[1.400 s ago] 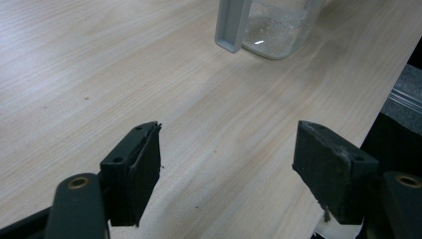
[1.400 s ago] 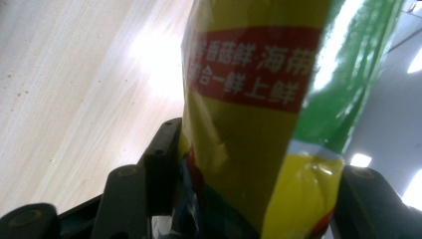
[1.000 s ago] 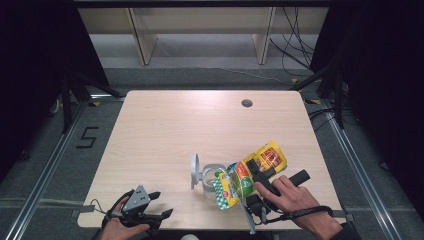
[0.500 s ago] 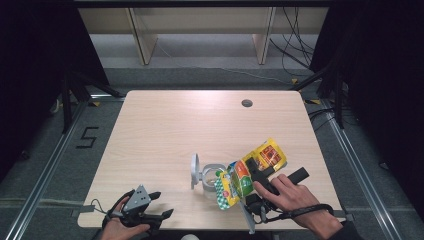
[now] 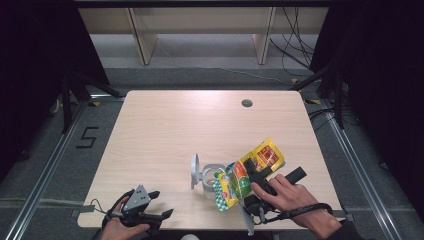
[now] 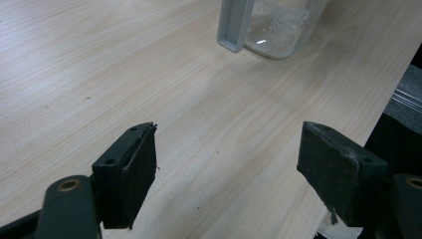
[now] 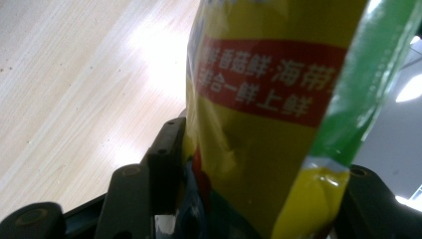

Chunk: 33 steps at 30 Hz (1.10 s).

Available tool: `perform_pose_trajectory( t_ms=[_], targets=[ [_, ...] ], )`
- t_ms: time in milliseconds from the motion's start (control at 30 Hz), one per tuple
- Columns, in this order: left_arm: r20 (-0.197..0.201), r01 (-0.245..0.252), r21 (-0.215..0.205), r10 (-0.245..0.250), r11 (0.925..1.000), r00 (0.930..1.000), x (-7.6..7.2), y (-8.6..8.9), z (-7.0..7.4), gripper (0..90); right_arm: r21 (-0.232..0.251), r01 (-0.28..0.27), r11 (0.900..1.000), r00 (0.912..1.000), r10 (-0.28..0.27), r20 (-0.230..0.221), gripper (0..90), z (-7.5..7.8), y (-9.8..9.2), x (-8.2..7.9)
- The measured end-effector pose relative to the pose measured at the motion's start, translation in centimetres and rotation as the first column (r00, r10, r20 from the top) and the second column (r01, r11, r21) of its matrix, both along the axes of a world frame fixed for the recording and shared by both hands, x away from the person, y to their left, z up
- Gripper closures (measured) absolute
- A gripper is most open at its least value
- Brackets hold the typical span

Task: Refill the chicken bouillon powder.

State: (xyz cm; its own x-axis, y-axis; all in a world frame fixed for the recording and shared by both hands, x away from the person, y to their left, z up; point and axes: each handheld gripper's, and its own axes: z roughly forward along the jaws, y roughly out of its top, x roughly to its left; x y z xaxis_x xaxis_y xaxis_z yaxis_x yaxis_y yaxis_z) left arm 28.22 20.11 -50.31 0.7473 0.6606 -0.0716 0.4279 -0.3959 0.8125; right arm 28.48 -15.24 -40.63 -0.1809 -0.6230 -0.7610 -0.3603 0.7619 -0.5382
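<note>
A yellow and green snack bag [image 5: 252,167] with a red band of print hangs tilted over the table's front right. My right gripper [image 5: 256,181] is shut on the bag [image 7: 259,99], whose body fills the gap between both jaws [image 7: 259,164]. Just left of the bag stands a clear plastic jug [image 5: 210,176] with a grey handle [image 5: 194,171]; the bag's green end leans over its rim. The jug [image 6: 278,25] holds something pale at the bottom. My left gripper [image 5: 162,204] rests at the front left edge, open [image 6: 229,164] above bare wood, pointing toward the jug.
The wooden table [image 5: 165,130] has a round cable hole [image 5: 247,103] at its back right. Wooden shelving [image 5: 200,30] stands behind it, and cables [image 5: 300,55] trail on the floor at the right. A "5" marker [image 5: 87,137] lies on the floor at left.
</note>
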Motion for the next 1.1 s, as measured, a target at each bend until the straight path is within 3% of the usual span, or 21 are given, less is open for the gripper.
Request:
perform_pose_trajectory(
  t_ms=[33, 100, 133, 200, 367, 433, 467, 533, 633, 733, 900, 933, 1033, 1067, 1100],
  targets=[
    [-0.019, -0.02, -0.017, 0.019, 0.9997, 0.9996, -0.13, -0.1, -0.07, 22.4, 0.017, 0.006, 1.0, 1.0, -0.006, 0.006, 49.2, -0.04, -0.03, -0.05],
    [-0.015, -0.021, -0.022, 0.021, 0.9995, 0.9997, -0.13, -0.19, -0.13, 22.2, 0.01, 0.006, 1.0, 0.9999, -0.006, 0.012, 49.2, -0.01, 0.01, -0.04],
    [-0.008, -0.014, -0.02, 0.014, 0.9997, 0.9999, -0.1, -0.19, -0.11, 22.1, -0.021, -0.008, 1.0, 0.9998, 0.009, 0.016, 49.2, 0.13, 0.07, 0.06],
    [0.0, -0.005, 0.005, 0.005, 1.0, 1.0, 0.0, -0.03, -0.04, 22.1, -0.036, -0.029, 0.999, 0.9995, 0.03, 0.014, 49.3, 0.23, 0.15, 0.12],
    [-0.002, -0.009, -0.017, 0.009, 0.9998, 1.0, -0.05, -0.15, -0.09, 22.1, -0.009, 0.004, 1.0, 0.9999, -0.003, 0.016, 49.3, 0.19, 0.03, -0.03],
    [0.0, -0.002, 0.009, 0.002, 1.0, 1.0, 0.0, -0.01, -0.04, 22.1, -0.035, -0.022, 0.999, 0.9996, 0.023, 0.015, 49.3, 0.32, 0.06, 0.05],
    [-0.003, -0.009, -0.017, 0.009, 0.9998, 1.0, -0.05, -0.16, -0.1, 22.1, -0.029, -0.013, 0.999, 0.9999, 0.013, 0.002, 49.3, 0.38, 0.07, 0.04],
    [-0.003, -0.007, -0.01, 0.007, 0.9999, 1.0, -0.02, -0.12, -0.11, 22.1, -0.024, -0.016, 1.0, 0.9997, 0.016, 0.02, 49.3, 0.28, 0.07, 0.0],
    [-0.017, -0.021, -0.027, 0.021, 0.9994, 0.9996, -0.14, -0.23, -0.16, 22.1, -0.009, -0.003, 1.0, 1.0, 0.003, -0.002, 49.5, 0.11, 0.0, -0.02],
    [-0.004, -0.007, -0.007, 0.007, 1.0, 1.0, -0.01, -0.09, -0.11, 22.1, -0.024, -0.02, 1.0, 0.9997, 0.02, 0.016, 49.5, 0.15, 0.08, 0.1],
    [-0.002, -0.009, -0.017, 0.009, 0.9998, 1.0, -0.04, -0.14, -0.1, 22.1, 0.014, 0.006, 1.0, 1.0, -0.006, 0.003, 49.6, -0.06, -0.01, -0.05],
    [-0.002, -0.008, -0.016, 0.008, 0.9998, 1.0, -0.04, -0.13, -0.09, 22.1, -0.02, -0.018, 1.0, 0.9998, 0.018, 0.012, 49.6, 0.13, 0.08, 0.12],
    [-0.004, -0.01, -0.017, 0.01, 0.9998, 0.9999, -0.04, -0.16, -0.11, 22.2, 0.039, 0.016, 0.999, 0.9998, -0.016, -0.01, 49.6, -0.18, -0.02, -0.13],
    [-0.004, -0.009, -0.017, 0.009, 0.9998, 0.9999, -0.04, -0.16, -0.12, 22.1, -0.013, -0.013, 1.0, 0.9999, 0.013, 0.004, 49.6, 0.19, 0.13, 0.1],
    [-0.004, -0.009, -0.016, 0.009, 0.9998, 1.0, -0.04, -0.16, -0.12, 22.2, -0.007, -0.003, 1.0, 1.0, 0.003, 0.002, 49.6, 0.17, 0.14, 0.08]
  ],
)
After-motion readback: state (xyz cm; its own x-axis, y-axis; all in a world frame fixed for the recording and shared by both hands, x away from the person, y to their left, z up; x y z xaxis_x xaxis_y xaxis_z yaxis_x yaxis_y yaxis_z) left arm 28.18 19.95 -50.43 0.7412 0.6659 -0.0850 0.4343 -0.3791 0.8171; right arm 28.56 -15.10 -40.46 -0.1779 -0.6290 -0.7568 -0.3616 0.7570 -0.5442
